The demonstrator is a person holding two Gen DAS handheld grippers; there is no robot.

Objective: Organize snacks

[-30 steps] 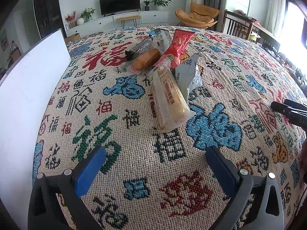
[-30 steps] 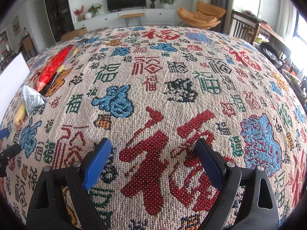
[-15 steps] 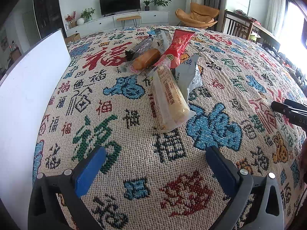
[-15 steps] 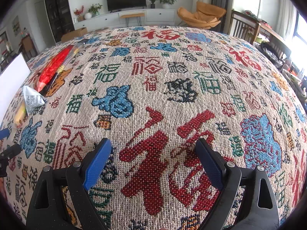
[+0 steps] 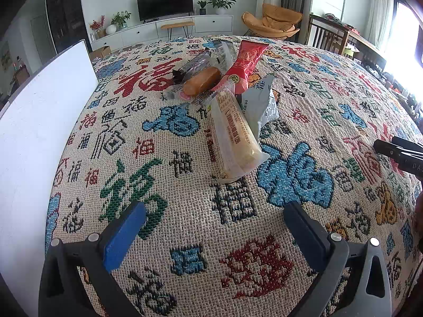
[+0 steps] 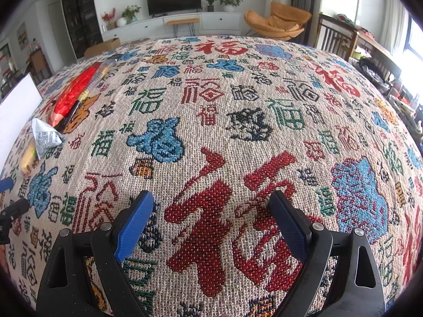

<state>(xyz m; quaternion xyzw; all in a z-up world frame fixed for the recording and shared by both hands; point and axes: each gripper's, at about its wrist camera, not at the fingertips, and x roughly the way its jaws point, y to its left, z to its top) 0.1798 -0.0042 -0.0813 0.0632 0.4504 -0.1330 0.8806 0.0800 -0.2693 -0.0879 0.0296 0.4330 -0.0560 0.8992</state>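
The snacks lie in a loose heap in the upper middle of the left wrist view, on a woven tablecloth [image 5: 185, 237] covered in red, blue, green and black characters. Nearest the camera is a long clear-wrapped pale bar [image 5: 234, 134], running up and down the frame. A crumpled silver packet [image 5: 260, 100] leans against its right side, touching it. Above them a red pouch [image 5: 244, 63] slants towards the upper right, and a golden-brown bun in clear wrap [image 5: 202, 80] lies just left of the pouch's lower end. A dark-wrapped stick [image 5: 193, 64] lies beyond the bun, and a clear wrapper [image 5: 223, 50] shows at the far edge of the heap.

The left gripper [image 5: 214, 224] sits at the bottom of that frame, its jaws spread wide with nothing between them, apart from the pale bar above. A white board [image 5: 39, 121] stands along the left edge.

In the right wrist view the same heap shows at the left edge, well apart from the right gripper [image 6: 211, 216], whose jaws are likewise spread and empty over bare cloth. The tips of the right gripper also show at the right edge of the left wrist view.

Beyond the table stand a television [image 5: 165, 2] and an orange chair [image 5: 272, 23].
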